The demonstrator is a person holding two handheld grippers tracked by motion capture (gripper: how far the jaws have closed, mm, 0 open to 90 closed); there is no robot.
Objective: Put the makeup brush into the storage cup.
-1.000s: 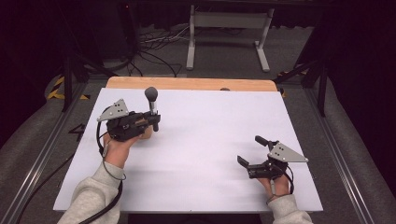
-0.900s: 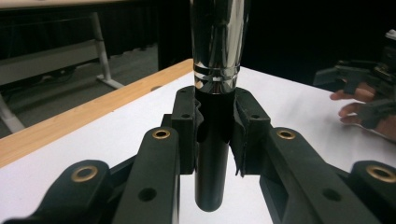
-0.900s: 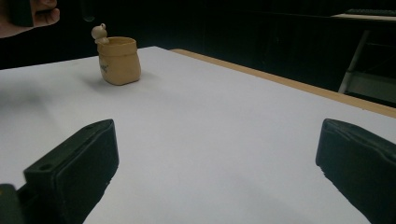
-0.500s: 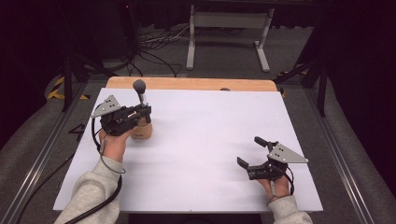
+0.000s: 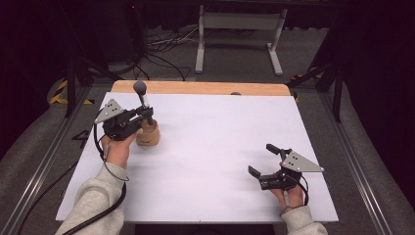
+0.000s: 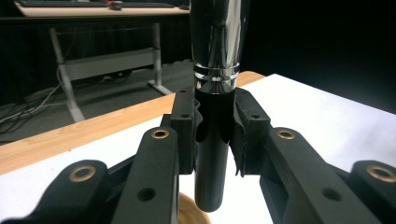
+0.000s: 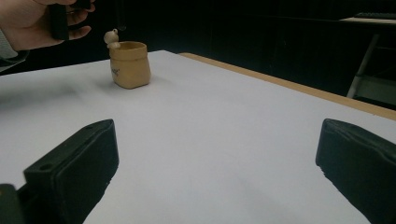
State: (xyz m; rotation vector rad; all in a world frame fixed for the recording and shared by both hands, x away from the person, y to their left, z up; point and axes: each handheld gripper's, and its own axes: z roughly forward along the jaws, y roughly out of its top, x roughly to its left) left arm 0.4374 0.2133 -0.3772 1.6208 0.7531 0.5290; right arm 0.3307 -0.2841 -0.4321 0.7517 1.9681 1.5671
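Left gripper clamped on brush handle, long axis upright, grey head up, over tan cup. Cup's dark marking unreadable. Right gripper jaws apart.

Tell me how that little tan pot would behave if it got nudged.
The pot looks squat with a flat base, so it would probably slide on the smooth white table rather than tip. It looks ceramic, so likely stiff and chippable; the small figure on its rim seems the most fragile part.

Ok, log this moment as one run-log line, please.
left gripper: shut on brush, above tan cup | right gripper: open, idle on white sheet
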